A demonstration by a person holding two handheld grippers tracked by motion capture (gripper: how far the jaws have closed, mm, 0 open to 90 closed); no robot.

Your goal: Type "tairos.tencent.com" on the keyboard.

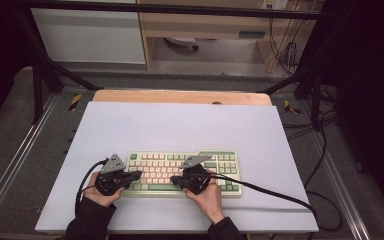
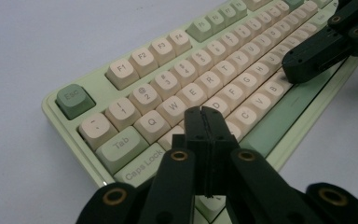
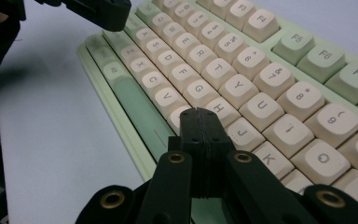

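Two hands are coming in from 6 o'clock in the high view, each carrying one gripper. The left hand (image 1: pixel 99 192) is lying at 7 o'clock of the table (image 1: pixel 180 125), with the left gripper (image 1: pixel 139 174) pointing toward 3 o'clock over the keyboard's left end. The right hand (image 1: pixel 207 195) is sitting at 6 o'clock, with the right gripper (image 1: pixel 176 180) pointing toward 9 o'clock over the lower key rows.

Both pairs of fingers are pressing together with no gap and nothing between them. In the left gripper view the left gripper's tip (image 2: pixel 204 111) is hovering over the keys near D. In the right gripper view the right gripper's tip (image 3: pixel 200 112) is sitting over the keys between H and the bottom row; contact cannot be told.

One keyboard (image 1: pixel 230 172), pale green with cream keys, is lying flat at the table's near centre. Its long axis is running from 9 to 3 o'clock, with the space bar facing 6 o'clock.
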